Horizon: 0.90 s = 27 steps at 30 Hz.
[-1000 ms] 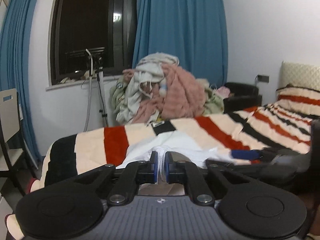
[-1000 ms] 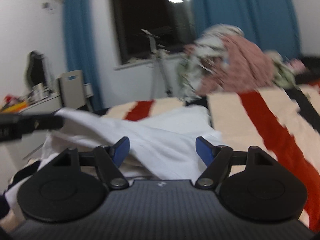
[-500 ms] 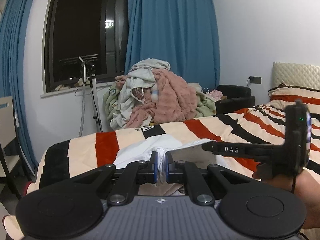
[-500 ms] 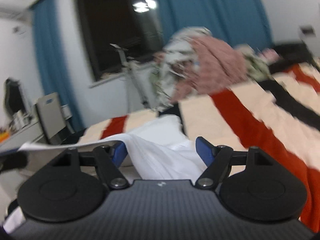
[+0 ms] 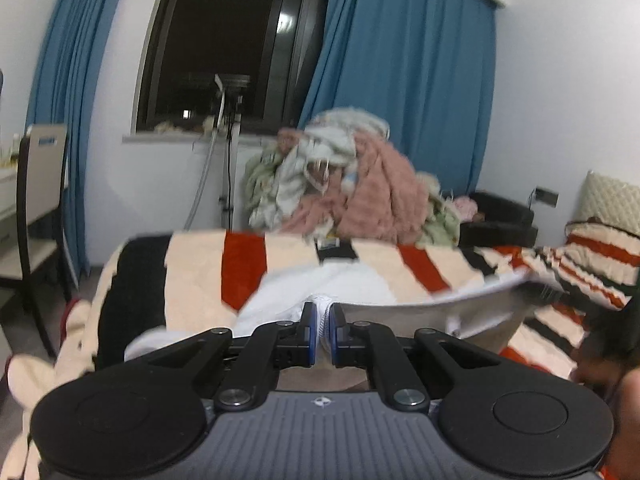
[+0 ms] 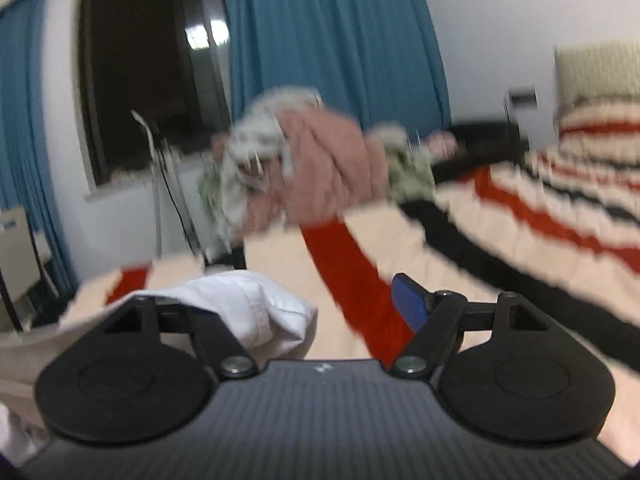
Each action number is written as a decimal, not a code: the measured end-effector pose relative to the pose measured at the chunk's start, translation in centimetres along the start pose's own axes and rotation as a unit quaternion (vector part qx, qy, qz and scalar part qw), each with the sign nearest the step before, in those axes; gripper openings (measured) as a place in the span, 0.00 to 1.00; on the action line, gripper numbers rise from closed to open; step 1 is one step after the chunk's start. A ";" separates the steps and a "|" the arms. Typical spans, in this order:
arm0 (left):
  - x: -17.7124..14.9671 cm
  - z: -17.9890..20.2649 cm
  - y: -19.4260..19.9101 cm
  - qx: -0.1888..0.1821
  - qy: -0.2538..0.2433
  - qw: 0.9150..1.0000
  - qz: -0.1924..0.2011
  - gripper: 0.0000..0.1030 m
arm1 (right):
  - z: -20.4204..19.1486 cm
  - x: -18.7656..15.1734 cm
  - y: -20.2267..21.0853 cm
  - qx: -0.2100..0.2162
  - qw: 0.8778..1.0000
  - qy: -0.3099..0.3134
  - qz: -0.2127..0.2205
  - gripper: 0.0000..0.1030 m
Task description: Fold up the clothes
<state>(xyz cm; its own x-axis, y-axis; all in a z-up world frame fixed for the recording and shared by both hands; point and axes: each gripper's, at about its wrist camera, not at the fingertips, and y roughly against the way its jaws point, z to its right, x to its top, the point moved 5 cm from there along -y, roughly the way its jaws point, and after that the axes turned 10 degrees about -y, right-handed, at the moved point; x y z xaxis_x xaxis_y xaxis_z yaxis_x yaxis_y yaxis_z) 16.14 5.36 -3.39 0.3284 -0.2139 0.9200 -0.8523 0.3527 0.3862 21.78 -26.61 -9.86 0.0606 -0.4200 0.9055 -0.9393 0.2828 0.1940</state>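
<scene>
A white garment [image 5: 352, 284] lies on the striped bed blanket [image 5: 192, 268]. My left gripper [image 5: 323, 328] is shut on a bunched edge of it, and a taut edge of the cloth runs off to the right. In the right wrist view the garment [image 6: 248, 304] lies at the lower left and covers my left fingertip. My right gripper [image 6: 320, 308] is open, with its blue right pad [image 6: 408, 300] showing over the blanket [image 6: 480, 240]. The view is blurred.
A pile of pink, white and green laundry [image 5: 344, 184] sits beyond the bed below blue curtains [image 5: 400, 80] and a dark window. A chair [image 5: 36, 216] stands at the left. A stand [image 5: 224, 152] is by the window. A pillow [image 5: 608, 204] lies at the right.
The right gripper has swung to the right, away from the white garment, and stays open. The left gripper has kept its hold on the cloth and its view has turned to the left.
</scene>
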 end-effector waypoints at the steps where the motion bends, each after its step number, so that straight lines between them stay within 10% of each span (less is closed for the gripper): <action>1: -0.4 0.0 -0.2 0.000 0.000 1.000 -0.011 0.07 | -0.4 0.4 0.5 0.008 1.000 0.007 0.012 0.73; 7: -2.2 1.3 -2.1 0.000 -0.036 0.998 -0.054 0.24 | -2.0 0.2 1.1 0.032 0.998 0.052 0.021 0.73; 10: -3.0 2.6 -3.4 0.000 -0.070 0.995 -0.071 0.53 | -2.1 0.2 1.3 0.039 0.998 0.052 0.016 0.73; 16: -4.5 3.7 -5.5 0.041 -0.122 0.988 -0.089 0.57 | -2.1 0.6 2.2 0.044 0.998 0.039 0.008 0.73; 27: -3.5 -3.2 -4.8 0.189 -0.009 0.979 -0.072 0.65 | -1.7 -2.4 0.0 0.050 0.990 0.094 -0.097 0.72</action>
<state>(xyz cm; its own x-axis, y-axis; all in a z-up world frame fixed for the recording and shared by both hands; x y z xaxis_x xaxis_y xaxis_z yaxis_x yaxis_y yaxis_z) 20.42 7.30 -8.24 0.4516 -0.2537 0.8554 -0.8888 -0.0443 0.4561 22.22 -24.18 -11.38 0.2956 -0.2882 0.9108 -0.9319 0.1229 0.3414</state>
